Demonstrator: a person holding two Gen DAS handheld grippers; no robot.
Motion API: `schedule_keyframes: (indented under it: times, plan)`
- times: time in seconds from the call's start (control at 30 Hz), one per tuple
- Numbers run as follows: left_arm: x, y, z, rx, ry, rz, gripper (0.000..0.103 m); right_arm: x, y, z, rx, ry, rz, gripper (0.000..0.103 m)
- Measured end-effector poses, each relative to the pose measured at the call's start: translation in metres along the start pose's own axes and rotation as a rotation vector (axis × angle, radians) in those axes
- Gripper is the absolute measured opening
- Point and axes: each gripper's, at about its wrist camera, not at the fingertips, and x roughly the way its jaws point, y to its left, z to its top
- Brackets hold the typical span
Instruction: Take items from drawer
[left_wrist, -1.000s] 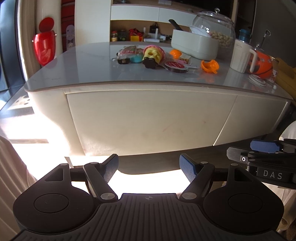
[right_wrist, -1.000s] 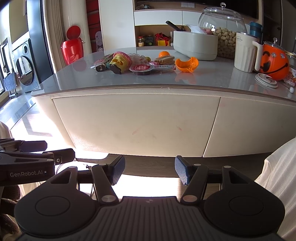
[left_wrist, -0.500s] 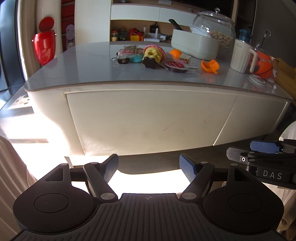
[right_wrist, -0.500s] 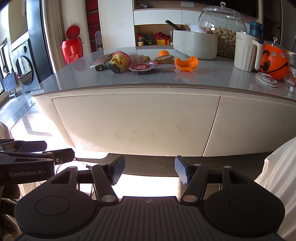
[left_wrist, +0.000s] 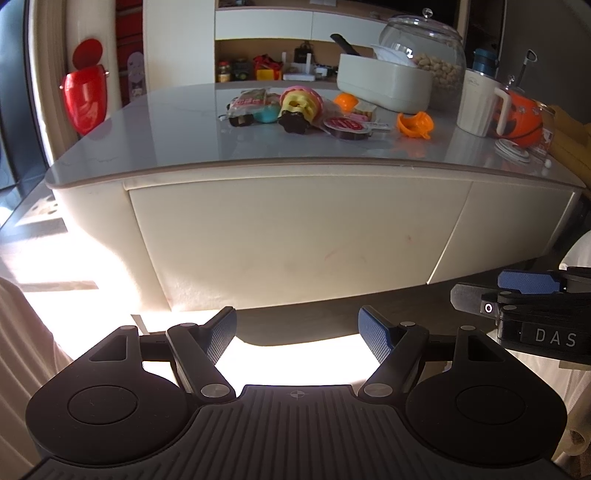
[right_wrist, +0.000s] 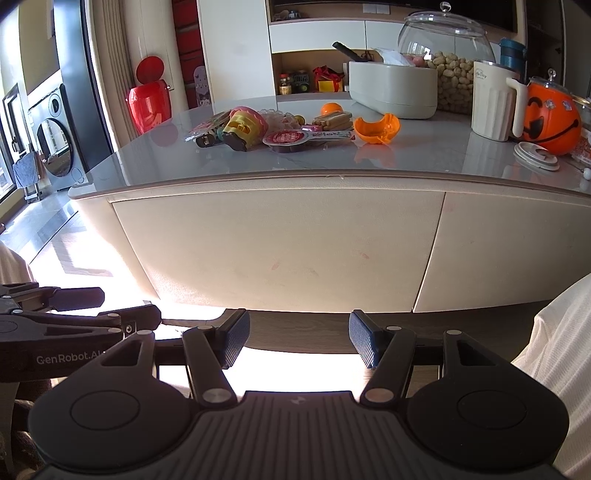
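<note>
Both my left gripper (left_wrist: 297, 332) and right gripper (right_wrist: 299, 338) hang parted and empty, near the closed drawer front (right_wrist: 280, 251); its items are hidden; with no handle visible, my pads may slip off the flush panel.

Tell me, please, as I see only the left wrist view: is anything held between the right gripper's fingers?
Observer: No. The right gripper has its fingers apart, and nothing is between them.
Operator: Thank you. What stands at the far left of the right wrist view?
Observer: A washing machine with a round door.
Operator: Is anything beside it?
Observer: A blue cloth hangs on a rack just to its left in the picture.
</note>
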Motion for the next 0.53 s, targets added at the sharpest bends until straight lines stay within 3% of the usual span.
schedule_keyframes:
  times: [0.1, 0.13, 0.17, 0.23, 0.33, 0.47, 0.53]
  plan:
    - [0.0, 0.0, 0.001, 0.0, 0.001, -0.026, 0.074, 0.001, 0.0, 0.001, 0.002, 0.012, 0.023, 0.06]
    - [0.0, 0.001, 0.002, 0.0, -0.003, -0.043, 0.062, 0.001, -0.001, 0.001, 0.008, 0.017, 0.029, 0.06]
    - [-0.001, 0.0, 0.004, 0.004, -0.013, -0.071, 0.041, 0.001, -0.003, 0.002, 0.02, 0.02, 0.035, 0.06]
    - [-0.004, -0.001, 0.006, -0.004, -0.031, -0.111, 0.011, -0.001, -0.01, 0.005, 0.065, 0.017, 0.061, 0.06]
    - [-0.014, -0.001, 0.006, -0.043, -0.076, -0.137, 0.014, -0.006, -0.022, 0.01, 0.133, 0.003, 0.095, 0.06]
    - [-0.011, -0.001, 0.017, -0.055, -0.036, -0.191, 0.013, -0.005, -0.031, 0.017, 0.154, 0.008, 0.093, 0.06]
    - [-0.011, 0.004, 0.024, -0.076, -0.059, -0.195, 0.014, -0.001, -0.035, 0.02, 0.169, 0.029, 0.096, 0.06]
